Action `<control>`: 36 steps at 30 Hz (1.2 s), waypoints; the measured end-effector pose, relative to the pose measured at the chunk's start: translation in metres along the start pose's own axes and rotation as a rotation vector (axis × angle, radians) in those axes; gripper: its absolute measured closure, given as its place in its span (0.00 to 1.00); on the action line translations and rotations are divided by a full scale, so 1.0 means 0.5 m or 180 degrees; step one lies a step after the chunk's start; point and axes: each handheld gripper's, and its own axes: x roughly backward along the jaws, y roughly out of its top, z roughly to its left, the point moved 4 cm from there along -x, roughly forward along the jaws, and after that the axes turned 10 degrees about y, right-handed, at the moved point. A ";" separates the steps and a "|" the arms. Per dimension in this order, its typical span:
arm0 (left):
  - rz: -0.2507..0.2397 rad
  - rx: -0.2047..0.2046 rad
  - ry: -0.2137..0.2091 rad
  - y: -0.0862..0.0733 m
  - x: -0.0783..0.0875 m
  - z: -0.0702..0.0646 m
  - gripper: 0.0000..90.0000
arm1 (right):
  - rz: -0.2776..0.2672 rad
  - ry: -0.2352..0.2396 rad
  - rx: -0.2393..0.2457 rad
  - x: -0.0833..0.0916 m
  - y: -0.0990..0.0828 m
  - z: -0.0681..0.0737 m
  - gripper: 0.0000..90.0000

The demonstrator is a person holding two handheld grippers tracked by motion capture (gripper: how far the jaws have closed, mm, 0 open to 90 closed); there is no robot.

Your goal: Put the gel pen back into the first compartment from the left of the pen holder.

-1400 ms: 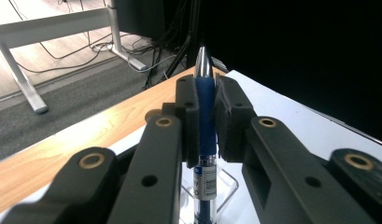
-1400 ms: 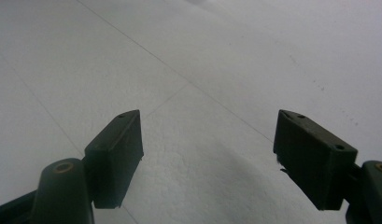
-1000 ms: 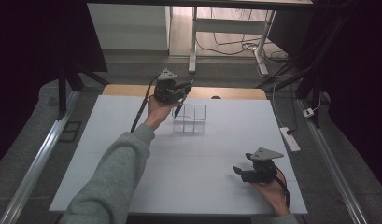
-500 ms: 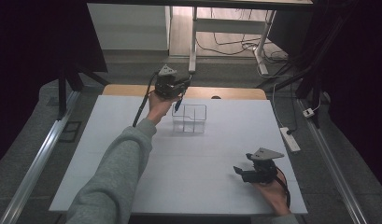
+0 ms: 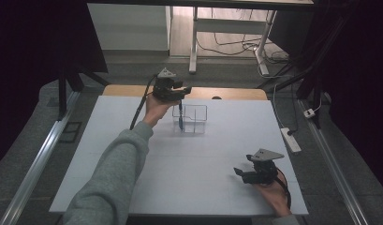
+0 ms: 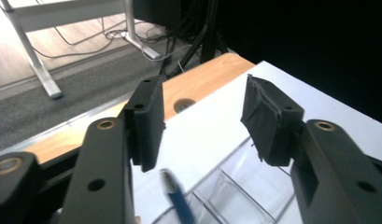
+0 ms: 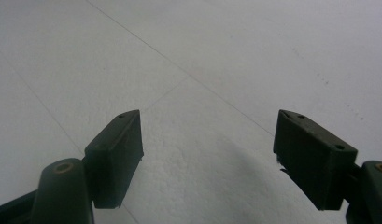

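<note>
My left gripper [image 5: 183,92] hovers just above a clear plastic divided box [image 5: 193,119] at the far middle of the white table. Its jaws have just been opening, and they stand open in the left gripper view [image 6: 202,121]. A blue pen [image 5: 180,118] stands nearly upright in the box's left end, free of the pads. In the left gripper view the pen [image 6: 176,199] sits below the left pad, over the box [image 6: 235,191]. My right gripper [image 5: 241,173] rests open low over the near right of the table, with nothing between its jaws [image 7: 207,154].
A strip of wooden tabletop [image 5: 231,93] with a round hole [image 6: 184,104] runs behind the white table surface [image 5: 189,168]. A power strip [image 5: 290,139] lies past the table's right edge. Desk legs and cables stand on the floor beyond.
The left jaws have opened and let go of the blue pen, which has dropped from the pads into the clear box. The right gripper has stayed put.
</note>
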 end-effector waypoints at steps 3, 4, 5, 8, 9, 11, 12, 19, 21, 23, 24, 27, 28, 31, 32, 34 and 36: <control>0.0011 0.0003 -0.0032 -0.005 0.009 0.002 0.51 | 0.0001 -0.0005 0.0013 -0.001 0.001 0.001 0.26; 0.0017 -0.0011 -0.0025 -0.006 0.012 0.003 0.50 | -0.0001 -0.0001 0.0015 -0.002 0.001 0.002 0.26; 0.0008 -0.0007 -0.0023 -0.006 0.014 0.002 0.50 | 0.0000 -0.0001 0.0016 -0.002 0.002 0.002 0.26; 0.0001 -0.0005 -0.0029 -0.006 0.023 0.005 0.49 | 0.0010 0.0003 0.0018 -0.003 0.002 0.003 0.26; -0.0004 -0.0005 -0.0032 -0.006 0.026 0.005 0.49 | 0.0015 -0.0001 0.0019 -0.003 0.002 0.003 0.26; -0.0015 -0.0014 -0.0025 -0.005 0.033 0.007 0.49 | 0.0017 0.0000 0.0022 -0.003 0.002 0.003 0.26; -0.0018 -0.0010 -0.0033 -0.004 0.037 0.008 0.49 | 0.0018 -0.0002 0.0021 -0.003 0.002 0.003 0.26; -0.0030 -0.0055 -0.0071 -0.010 0.073 0.008 0.48 | 0.0015 -0.0003 0.0021 -0.002 0.002 0.003 0.26; -0.0035 -0.0078 -0.0069 -0.014 0.083 0.007 0.47 | 0.0010 -0.0005 0.0033 -0.002 0.002 0.004 0.26; -0.0039 -0.0080 -0.0088 -0.017 0.093 0.006 0.47 | 0.0006 -0.0009 0.0033 -0.001 0.003 0.005 0.26; -0.0033 -0.0089 -0.0100 -0.019 0.098 0.006 0.48 | -0.0002 -0.0012 0.0039 -0.001 0.004 0.005 0.26; -0.0014 -0.0117 -0.0135 -0.027 0.112 0.006 0.48 | -0.0005 -0.0021 0.0047 0.000 0.006 0.007 0.26; 0.0001 -0.0123 -0.0152 -0.030 0.116 0.006 0.48 | -0.0001 -0.0024 0.0051 0.000 0.006 0.007 0.26; 0.0028 -0.0175 -0.0159 -0.039 0.128 0.005 0.48 | 0.0002 -0.0022 0.0043 0.001 0.005 0.007 0.26; 0.0046 -0.0197 -0.0164 -0.042 0.132 0.005 0.49 | -0.0003 -0.0016 0.0039 0.001 0.005 0.006 0.26; 0.0052 -0.0204 -0.0180 -0.048 0.138 0.005 0.49 | -0.0018 -0.0018 0.0031 0.001 0.005 0.006 0.26; 0.0066 -0.0185 -0.0207 -0.054 0.144 0.004 0.49 | -0.0030 -0.0019 0.0028 0.001 0.005 0.005 0.26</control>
